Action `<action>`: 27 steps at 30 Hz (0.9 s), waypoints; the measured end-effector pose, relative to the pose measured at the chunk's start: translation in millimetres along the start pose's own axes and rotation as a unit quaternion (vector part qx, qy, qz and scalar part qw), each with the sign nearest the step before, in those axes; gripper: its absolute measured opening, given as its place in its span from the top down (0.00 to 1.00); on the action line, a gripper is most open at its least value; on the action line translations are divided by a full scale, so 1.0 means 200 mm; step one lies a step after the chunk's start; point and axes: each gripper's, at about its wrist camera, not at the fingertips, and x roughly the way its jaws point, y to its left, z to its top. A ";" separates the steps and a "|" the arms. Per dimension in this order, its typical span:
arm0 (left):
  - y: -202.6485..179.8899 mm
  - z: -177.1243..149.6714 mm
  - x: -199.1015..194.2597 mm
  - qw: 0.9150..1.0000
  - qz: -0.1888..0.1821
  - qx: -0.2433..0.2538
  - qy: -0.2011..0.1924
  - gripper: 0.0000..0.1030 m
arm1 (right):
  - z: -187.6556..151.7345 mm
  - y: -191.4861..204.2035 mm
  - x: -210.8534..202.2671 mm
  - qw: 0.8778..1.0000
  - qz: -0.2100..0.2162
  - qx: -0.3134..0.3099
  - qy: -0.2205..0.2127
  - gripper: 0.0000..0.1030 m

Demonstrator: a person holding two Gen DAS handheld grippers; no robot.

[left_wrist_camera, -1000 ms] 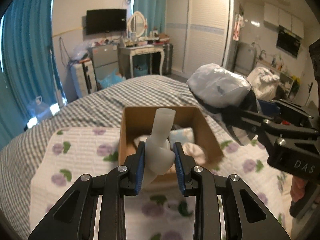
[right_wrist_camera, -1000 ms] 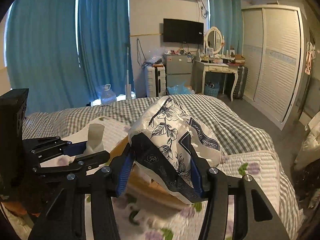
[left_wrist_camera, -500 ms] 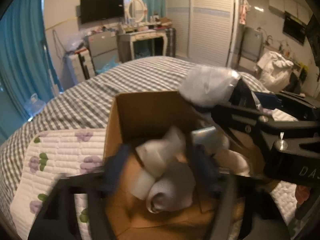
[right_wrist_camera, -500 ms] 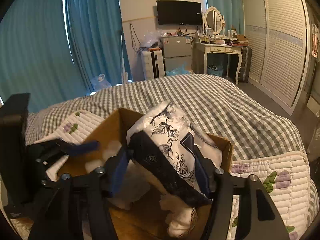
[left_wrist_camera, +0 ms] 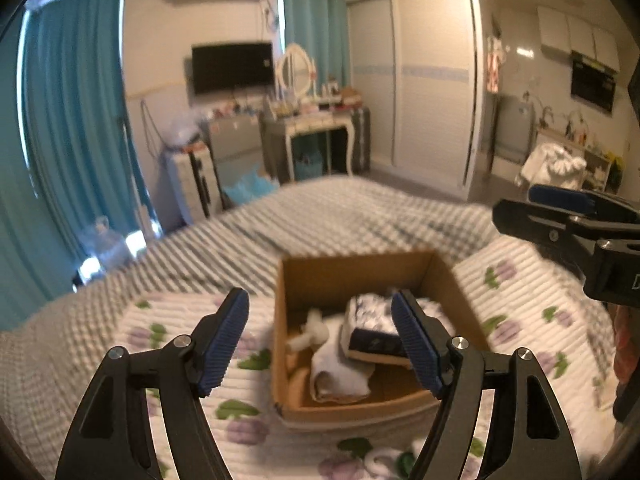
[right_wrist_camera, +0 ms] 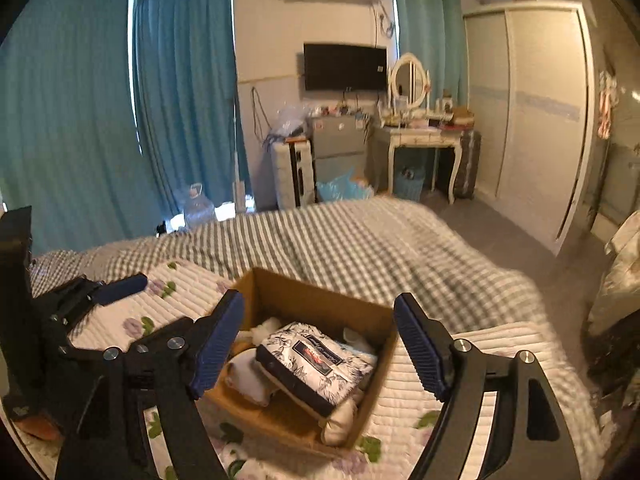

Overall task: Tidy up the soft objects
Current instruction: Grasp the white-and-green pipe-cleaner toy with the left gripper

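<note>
An open cardboard box point(left_wrist_camera: 352, 272) point(right_wrist_camera: 316, 300) sits on a floral quilted mat point(left_wrist_camera: 180, 320) on the bed. In it lie a tissue pack with a blue floral print point(left_wrist_camera: 374, 328) point(right_wrist_camera: 316, 356), white socks or cloths point(left_wrist_camera: 336, 372) point(right_wrist_camera: 248, 380) and a small white piece point(left_wrist_camera: 312, 330). My left gripper point(left_wrist_camera: 320, 344) is open and empty, above the near left of the box. My right gripper point(right_wrist_camera: 320, 348) is open and empty above the box; it also shows at the right in the left wrist view point(left_wrist_camera: 568, 216).
The bed has a grey checked cover point(right_wrist_camera: 360, 240). Beyond it are teal curtains point(right_wrist_camera: 80, 120), a dressing table point(right_wrist_camera: 416, 140), a wall TV point(right_wrist_camera: 344, 66), a white wardrobe point(right_wrist_camera: 532, 112). A white item point(left_wrist_camera: 380, 460) lies on the mat near me.
Both grippers lowered into the box, opened and pulled back up. The white sock roll and the tissue pack now lie in the box.
</note>
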 end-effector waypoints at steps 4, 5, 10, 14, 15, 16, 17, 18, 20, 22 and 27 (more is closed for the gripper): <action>-0.01 0.06 -0.30 0.999 0.012 0.002 -0.041 0.27 | 0.05 0.06 -0.32 1.000 -0.004 -0.016 -0.026 0.17; -0.02 0.07 -0.34 0.999 0.014 0.002 -0.046 0.25 | 0.05 0.07 -0.40 0.999 -0.007 -0.020 -0.032 0.14; -0.04 0.05 -0.61 0.996 0.041 0.002 -0.082 0.16 | 0.00 0.13 -0.71 0.998 -0.007 -0.030 -0.051 0.00; -0.05 -0.03 -0.69 0.996 0.043 -0.002 -0.083 0.16 | -0.09 0.16 -0.83 0.998 -0.012 -0.036 -0.047 0.00; -0.05 -0.05 -0.70 0.996 0.041 -0.001 -0.084 0.16 | -0.12 0.16 -0.84 0.998 -0.013 -0.037 -0.041 0.00; -0.06 -0.08 -0.71 0.996 0.039 0.001 -0.085 0.16 | -0.15 0.17 -0.84 0.999 -0.014 -0.037 -0.036 0.00; -0.06 -0.10 -0.70 0.996 0.040 0.003 -0.085 0.16 | -0.18 0.17 -0.83 0.999 -0.013 -0.037 -0.031 0.00; -0.07 -0.13 -0.68 0.996 0.042 0.003 -0.079 0.16 | -0.22 0.16 -0.81 0.999 -0.014 -0.038 -0.024 0.00; -0.08 -0.19 -0.65 0.998 0.031 -0.005 -0.059 0.16 | -0.30 0.15 -0.76 0.999 -0.016 -0.035 -0.013 0.00; -0.08 -0.26 -0.55 0.999 0.019 -0.018 -0.032 0.16 | -0.39 0.13 -0.69 0.999 -0.017 -0.029 0.003 0.00; -0.12 -0.42 -0.32 0.999 0.019 -0.019 0.017 0.16 | -0.60 0.08 -0.45 0.998 -0.025 -0.025 0.049 0.00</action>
